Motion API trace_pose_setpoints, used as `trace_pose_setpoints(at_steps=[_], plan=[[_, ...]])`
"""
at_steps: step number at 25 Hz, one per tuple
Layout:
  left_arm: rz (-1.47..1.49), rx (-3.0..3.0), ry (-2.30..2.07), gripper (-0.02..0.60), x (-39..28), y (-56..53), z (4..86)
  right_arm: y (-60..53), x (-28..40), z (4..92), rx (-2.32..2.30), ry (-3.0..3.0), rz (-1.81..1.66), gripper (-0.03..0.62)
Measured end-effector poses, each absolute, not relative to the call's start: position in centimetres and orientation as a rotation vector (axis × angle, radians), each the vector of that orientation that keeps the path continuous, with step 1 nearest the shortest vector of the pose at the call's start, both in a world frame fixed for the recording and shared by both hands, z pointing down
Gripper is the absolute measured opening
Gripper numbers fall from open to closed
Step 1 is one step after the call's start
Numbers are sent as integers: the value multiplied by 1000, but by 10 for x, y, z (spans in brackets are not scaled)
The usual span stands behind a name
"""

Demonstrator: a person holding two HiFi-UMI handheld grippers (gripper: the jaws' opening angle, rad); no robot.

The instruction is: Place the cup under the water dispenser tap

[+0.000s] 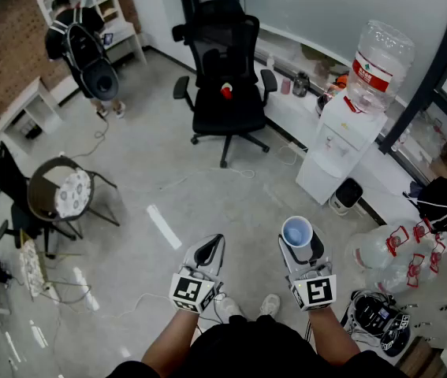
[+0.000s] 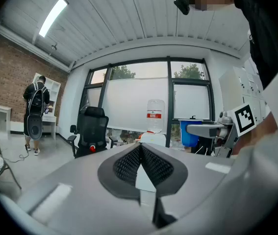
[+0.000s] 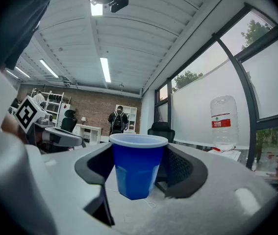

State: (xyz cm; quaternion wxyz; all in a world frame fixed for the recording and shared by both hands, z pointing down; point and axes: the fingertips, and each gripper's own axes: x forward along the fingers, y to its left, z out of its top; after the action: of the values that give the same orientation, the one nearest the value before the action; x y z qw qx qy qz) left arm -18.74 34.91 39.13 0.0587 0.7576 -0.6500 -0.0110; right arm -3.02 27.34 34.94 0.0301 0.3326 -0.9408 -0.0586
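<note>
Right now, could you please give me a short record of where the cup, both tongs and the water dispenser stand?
cup: blue, upright, carried in the air between the jaws of the right tongs
right tongs: shut on the cup
left tongs: shut, empty
water dispenser: white, ahead and to the right of the cup, bottle on top
task status: cup not yet at the dispenser
nearby: black office chair left of the dispenser

Grey floor [image 1: 152, 160], brick wall [image 1: 2, 46] — a black office chair [image 1: 223, 47].
</note>
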Motion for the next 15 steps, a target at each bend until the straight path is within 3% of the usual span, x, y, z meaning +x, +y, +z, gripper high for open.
trace_pose_setpoints(at_steps=[15], plan=[[19, 2338, -1890, 15, -218, 356, 414, 281, -56, 366, 1112, -2903, -135, 305]])
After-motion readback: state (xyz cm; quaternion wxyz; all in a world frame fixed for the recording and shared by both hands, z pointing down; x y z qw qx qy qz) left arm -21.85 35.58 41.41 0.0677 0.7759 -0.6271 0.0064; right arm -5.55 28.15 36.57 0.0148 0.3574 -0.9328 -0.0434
